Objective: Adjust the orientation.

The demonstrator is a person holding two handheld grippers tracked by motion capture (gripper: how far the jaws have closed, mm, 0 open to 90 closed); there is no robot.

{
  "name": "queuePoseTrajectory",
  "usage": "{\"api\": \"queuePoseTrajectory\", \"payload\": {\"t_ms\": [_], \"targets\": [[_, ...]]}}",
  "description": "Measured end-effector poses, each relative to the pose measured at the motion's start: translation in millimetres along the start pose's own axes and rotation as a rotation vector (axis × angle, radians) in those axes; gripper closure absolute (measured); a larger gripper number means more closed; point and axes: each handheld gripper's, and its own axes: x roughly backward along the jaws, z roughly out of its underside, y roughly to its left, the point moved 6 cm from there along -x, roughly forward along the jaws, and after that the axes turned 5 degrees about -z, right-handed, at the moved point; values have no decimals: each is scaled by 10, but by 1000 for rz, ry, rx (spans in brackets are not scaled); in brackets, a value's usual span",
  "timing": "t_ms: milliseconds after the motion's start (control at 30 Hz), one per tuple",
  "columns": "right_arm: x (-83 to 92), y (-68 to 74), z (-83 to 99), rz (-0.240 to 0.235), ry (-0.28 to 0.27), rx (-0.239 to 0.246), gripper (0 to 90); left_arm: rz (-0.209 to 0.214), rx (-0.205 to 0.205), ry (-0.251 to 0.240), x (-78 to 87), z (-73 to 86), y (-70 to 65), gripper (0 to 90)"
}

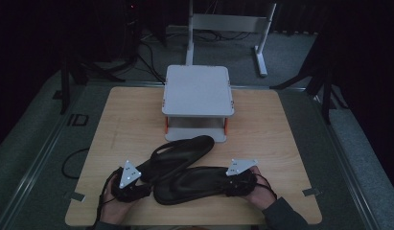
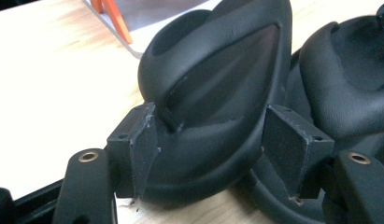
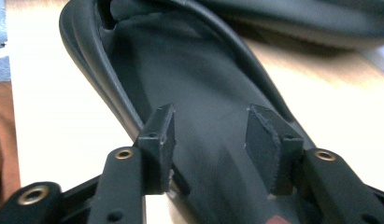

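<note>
Two black flip-flops on the counter, one gripper at each.
Left gripper (image 2: 210,140) is clenched on the heel end of the far flip-flop (image 2: 213,84), pads pressing both its sides. Right gripper (image 3: 210,144) is released, jaws spread over the near flip-flop (image 3: 189,88) without pinching it; the sole lies under and ahead of the jaws. Grey two-tier stand (image 1: 198,91) sits beyond both grippers on the counter (image 1: 127,124).

sandal (image 3: 199,154) heel cut off; forearms (image 1: 285,218) cropped
</note>
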Motion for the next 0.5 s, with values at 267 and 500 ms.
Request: {"api": "queuePoseTrajectory", "payload": {"t_ms": [267, 500], "targets": [[-92, -144, -237, 58, -55, 3, 461, -31, 28, -30, 8, -130, 142, 358], [-327, -252, -349, 47, -15, 28, 470, -30, 52, -38, -46, -186, 181, 358]]}}
